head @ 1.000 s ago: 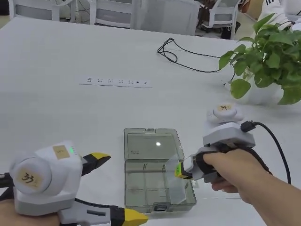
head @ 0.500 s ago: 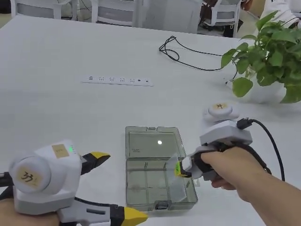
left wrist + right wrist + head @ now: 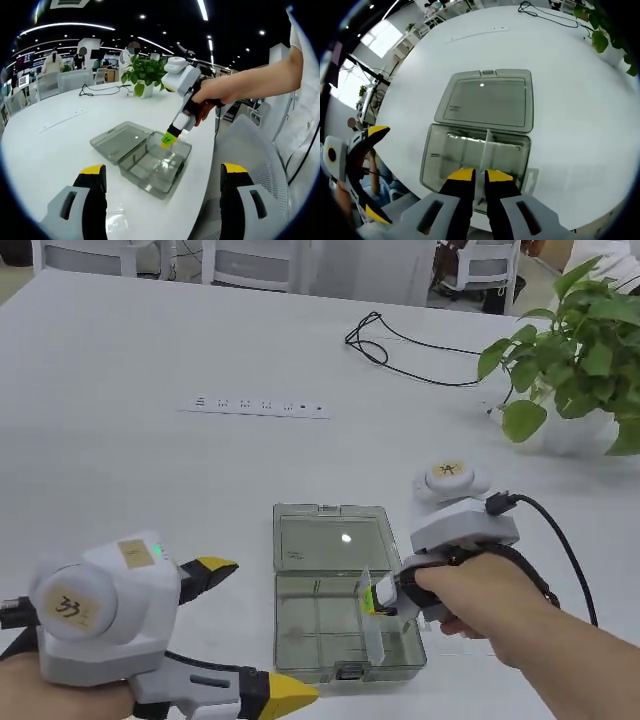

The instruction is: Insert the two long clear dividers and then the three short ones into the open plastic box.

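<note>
Clear divider (image 3: 374, 640) pinched upright in right gripper (image 3: 371, 600), seemingly inside box (image 3: 300, 625), left gripper (image 3: 260, 630) wide.

A white table (image 3: 120, 350) spreads across the head view. A white power strip (image 3: 260, 406) lies flat on it, left of centre in the upper half of the frame. A black cable (image 3: 400, 340) lies looped at upper centre and trails right toward a leafy green plant (image 3: 585, 320) at the upper right edge, which stands in a white pot (image 3: 572, 432). Pale chairs (image 3: 245, 260) line the top edge, beyond the table. In the left gripper view, ceiling lights (image 3: 202, 10) streak across the dark top, and people (image 3: 52, 62) are at the upper left, beyond the table.
</note>
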`<state>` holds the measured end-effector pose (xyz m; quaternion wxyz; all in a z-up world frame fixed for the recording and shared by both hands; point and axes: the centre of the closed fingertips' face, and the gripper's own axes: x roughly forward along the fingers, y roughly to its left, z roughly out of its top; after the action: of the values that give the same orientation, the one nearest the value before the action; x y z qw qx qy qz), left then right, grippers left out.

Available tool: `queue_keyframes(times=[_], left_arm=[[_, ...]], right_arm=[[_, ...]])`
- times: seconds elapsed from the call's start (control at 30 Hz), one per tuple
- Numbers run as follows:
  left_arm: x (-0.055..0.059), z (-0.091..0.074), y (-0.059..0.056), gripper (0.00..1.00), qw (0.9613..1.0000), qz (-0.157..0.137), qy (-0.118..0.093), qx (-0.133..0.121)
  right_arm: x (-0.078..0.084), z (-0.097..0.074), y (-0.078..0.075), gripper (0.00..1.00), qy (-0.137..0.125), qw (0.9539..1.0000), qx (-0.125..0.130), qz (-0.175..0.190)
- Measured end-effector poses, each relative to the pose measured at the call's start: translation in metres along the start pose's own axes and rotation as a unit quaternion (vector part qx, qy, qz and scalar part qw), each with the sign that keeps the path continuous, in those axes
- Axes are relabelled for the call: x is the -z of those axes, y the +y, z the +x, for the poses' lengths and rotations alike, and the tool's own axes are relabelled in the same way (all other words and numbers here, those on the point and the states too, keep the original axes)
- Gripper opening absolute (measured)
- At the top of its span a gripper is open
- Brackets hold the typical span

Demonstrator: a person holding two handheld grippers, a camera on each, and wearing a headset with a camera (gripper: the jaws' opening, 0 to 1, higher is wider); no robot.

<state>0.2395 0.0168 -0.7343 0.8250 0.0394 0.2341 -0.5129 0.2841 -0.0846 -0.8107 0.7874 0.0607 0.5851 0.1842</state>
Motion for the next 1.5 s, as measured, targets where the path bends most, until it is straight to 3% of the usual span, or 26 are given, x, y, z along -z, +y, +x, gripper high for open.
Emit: queue_keyframes(times=[0.53,0.67,0.87,0.93,1.07,1.17,1.33,1.47,1.5], left_arm=[[0.012,-0.002,0.003,0.97,0.9998,0.002,0.020,-0.006],[0.013,-0.003,0.004,0.97,0.9997,0.002,0.024,-0.009],[0.019,-0.003,0.006,0.97,0.9993,0.001,0.036,-0.012],[0.019,-0.003,0.006,0.97,0.9992,0.002,0.037,-0.012],[0.022,-0.004,0.008,0.96,0.9990,0.001,0.042,-0.015],[0.022,-0.005,0.009,0.96,0.9988,0.000,0.045,-0.020],[0.024,-0.007,0.011,0.96,0.9981,-0.003,0.054,-0.027],[0.026,-0.009,0.016,0.95,0.9974,-0.006,0.061,-0.038],[0.027,-0.010,0.018,0.95,0.9971,-0.007,0.064,-0.041]], right_arm=[[0.005,0.007,-0.002,0.10,-0.007,0.9993,-0.030,-0.019],[0.003,0.002,0.000,0.11,-0.022,0.9983,-0.053,-0.011],[-0.001,-0.010,0.000,0.18,-0.049,0.9960,-0.070,-0.025],[-0.008,-0.014,0.000,0.20,-0.074,0.9932,-0.077,-0.046],[-0.011,-0.024,0.000,0.25,-0.094,0.9874,-0.082,-0.098],[-0.012,-0.031,0.001,0.28,-0.105,0.9847,-0.086,-0.110],[-0.014,-0.041,0.004,0.33,-0.124,0.9764,-0.108,-0.140],[-0.014,-0.050,0.001,0.36,-0.130,0.9736,-0.116,-0.148],[-0.016,-0.053,0.002,0.36,-0.137,0.9697,-0.121,-0.162]])
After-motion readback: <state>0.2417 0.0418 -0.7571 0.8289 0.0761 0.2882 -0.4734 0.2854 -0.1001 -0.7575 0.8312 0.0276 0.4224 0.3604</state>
